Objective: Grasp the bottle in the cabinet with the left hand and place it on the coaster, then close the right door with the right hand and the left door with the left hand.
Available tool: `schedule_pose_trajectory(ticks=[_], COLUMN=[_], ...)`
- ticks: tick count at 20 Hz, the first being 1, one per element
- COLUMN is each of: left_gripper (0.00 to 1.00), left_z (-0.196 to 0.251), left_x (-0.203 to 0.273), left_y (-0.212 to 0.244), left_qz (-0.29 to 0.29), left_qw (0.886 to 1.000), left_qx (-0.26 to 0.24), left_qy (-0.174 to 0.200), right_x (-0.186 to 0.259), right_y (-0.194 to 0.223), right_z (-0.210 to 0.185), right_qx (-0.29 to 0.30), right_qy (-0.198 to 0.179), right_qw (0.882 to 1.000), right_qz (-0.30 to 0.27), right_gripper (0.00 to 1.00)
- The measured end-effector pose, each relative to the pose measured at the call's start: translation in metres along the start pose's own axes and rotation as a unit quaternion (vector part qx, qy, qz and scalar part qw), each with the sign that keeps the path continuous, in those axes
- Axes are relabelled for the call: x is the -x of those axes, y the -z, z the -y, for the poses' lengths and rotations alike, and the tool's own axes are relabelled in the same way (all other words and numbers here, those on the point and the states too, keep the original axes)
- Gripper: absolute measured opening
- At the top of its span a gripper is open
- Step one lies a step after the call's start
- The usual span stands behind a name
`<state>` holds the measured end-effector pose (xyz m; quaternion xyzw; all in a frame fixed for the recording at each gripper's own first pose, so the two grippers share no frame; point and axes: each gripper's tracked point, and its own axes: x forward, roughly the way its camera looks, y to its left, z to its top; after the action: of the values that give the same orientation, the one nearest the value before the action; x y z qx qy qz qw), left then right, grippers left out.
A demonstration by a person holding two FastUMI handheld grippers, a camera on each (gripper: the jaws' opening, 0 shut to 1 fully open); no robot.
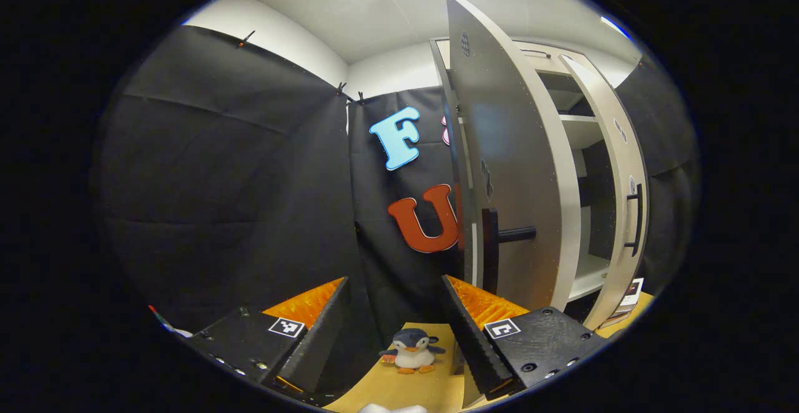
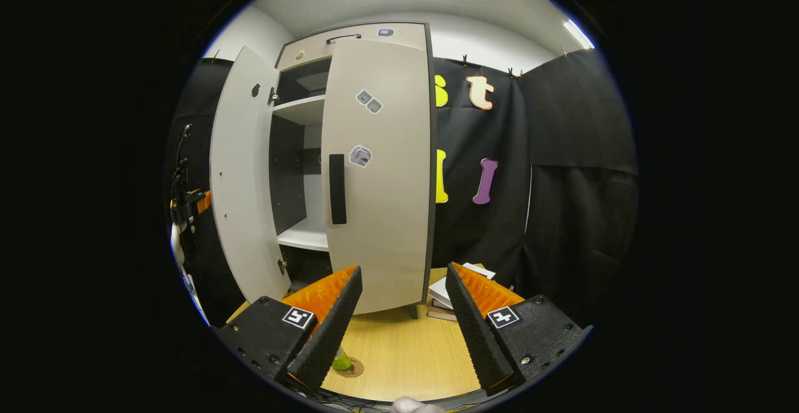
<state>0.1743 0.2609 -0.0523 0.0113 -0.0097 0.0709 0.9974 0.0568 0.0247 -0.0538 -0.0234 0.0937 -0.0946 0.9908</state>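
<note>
The cabinet (image 2: 349,170) stands on the worktop (image 2: 399,357) with its right door (image 2: 381,170) nearly shut and left door (image 2: 240,176) swung out, awaiting closing. The bottle (image 2: 340,361) already sits on the coaster (image 2: 353,369). Left claw (image 1: 396,332) and right claw (image 2: 402,319) both gape wide, empty.

a penguin plush toy (image 1: 411,350) on the wooden tabletop (image 2: 406,357), stacked books (image 2: 450,294) beside the cabinet
</note>
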Motion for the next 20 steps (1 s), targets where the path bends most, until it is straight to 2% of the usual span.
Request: schedule_pose_trajectory(ticks=[4,8,9,10,11,12,13,14,15,20], left_gripper=[0.88,0.87,0.93,0.88,0.88,0.88,0.84,0.95,0.97,0.96], left_z=[0.024,0.062,0.075,0.09,0.102,0.111,0.113,0.116,0.119,0.138], left_x=[0.003,0.008,0.009,0.009,0.009,0.008,0.005,0.004,0.002,0.009], left_y=[-0.003,-0.006,-0.002,0.002,0.002,0.001,-0.002,-0.007,-0.013,-0.016], left_qz=[0.008,0.016,0.011,0.004,-0.002,-0.002,0.001,0.005,0.013,0.008], left_qw=[1.0,0.998,0.997,0.995,0.994,0.993,0.994,0.993,0.993,0.99], left_qx=[0.005,0.021,0.029,0.035,0.039,0.035,0.025,0.02,0.023,0.03], left_qy=[0.018,0.059,0.073,0.09,0.106,0.11,0.111,0.113,0.117,0.14], right_x=[0.003,0.006,0.006,0.007,0.008,0.01,0.012,0.014,0.016,0.02], right_y=[-0.001,0.001,0.001,0.001,-0.001,-0.002,-0.003,-0.005,-0.007,-0.005], right_z=[0.009,0.013,0.013,0.014,0.014,0.015,0.016,0.019,0.02,0.019], right_qx=[-0.004,0.003,0.0,-0.003,-0.004,-0.003,-0.001,-0.001,-0.003,-0.01], right_qy=[0.017,0.025,0.027,0.026,0.027,0.029,0.031,0.034,0.037,0.038], right_qw=[1.0,1.0,1.0,1.0,1.0,1.0,1.0,0.999,0.999,0.999], right_qz=[0.003,-0.003,-0.003,-0.002,0.0,0.002,0.003,0.007,0.012,0.014], right_gripper=[0.83,0.83,0.83,0.83,0.83,0.83,0.83,0.83,0.83,0.83])
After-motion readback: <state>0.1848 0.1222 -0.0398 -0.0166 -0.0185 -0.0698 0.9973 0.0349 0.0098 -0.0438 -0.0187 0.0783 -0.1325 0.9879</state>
